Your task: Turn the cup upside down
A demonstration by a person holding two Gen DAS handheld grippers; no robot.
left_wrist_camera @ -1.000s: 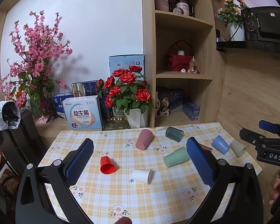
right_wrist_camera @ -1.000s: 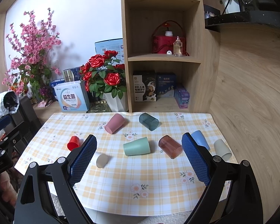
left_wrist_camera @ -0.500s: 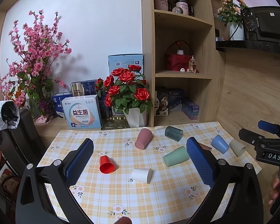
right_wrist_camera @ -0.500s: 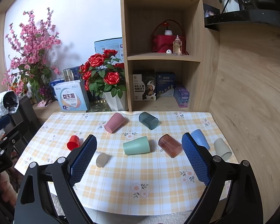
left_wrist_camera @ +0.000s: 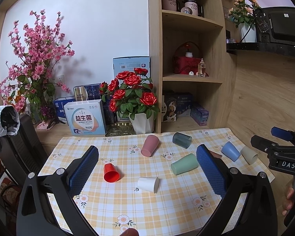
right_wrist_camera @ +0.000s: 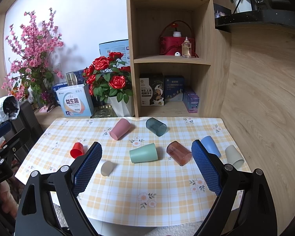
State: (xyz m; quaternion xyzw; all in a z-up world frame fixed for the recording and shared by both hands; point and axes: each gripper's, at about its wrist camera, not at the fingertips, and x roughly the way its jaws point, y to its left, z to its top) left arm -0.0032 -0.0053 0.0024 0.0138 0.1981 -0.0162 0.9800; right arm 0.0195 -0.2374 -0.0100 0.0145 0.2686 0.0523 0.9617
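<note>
Several cups lie on their sides on the checked tablecloth (right_wrist_camera: 159,192): red (left_wrist_camera: 111,172), white (left_wrist_camera: 148,184), green (left_wrist_camera: 184,164), pink (left_wrist_camera: 150,145), dark teal (left_wrist_camera: 182,140), blue (left_wrist_camera: 230,151), beige (left_wrist_camera: 249,154). The right wrist view adds a brown translucent cup (right_wrist_camera: 179,153) and shows the green cup (right_wrist_camera: 143,153) and the white cup (right_wrist_camera: 107,168). My left gripper (left_wrist_camera: 146,164) is open and empty, above the table's near left side. My right gripper (right_wrist_camera: 145,162) is open and empty, above the near edge; it also shows in the left wrist view (left_wrist_camera: 277,151).
A white pot of red roses (left_wrist_camera: 134,100), a boxed product (left_wrist_camera: 86,119) and pink blossom branches (left_wrist_camera: 32,63) stand behind the table. A wooden shelf unit (right_wrist_camera: 171,45) holds boxes and a red basket. A wooden wall (right_wrist_camera: 265,98) bounds the right side.
Almost nothing: both views shifted very slightly; both grippers stay open and no cup has moved.
</note>
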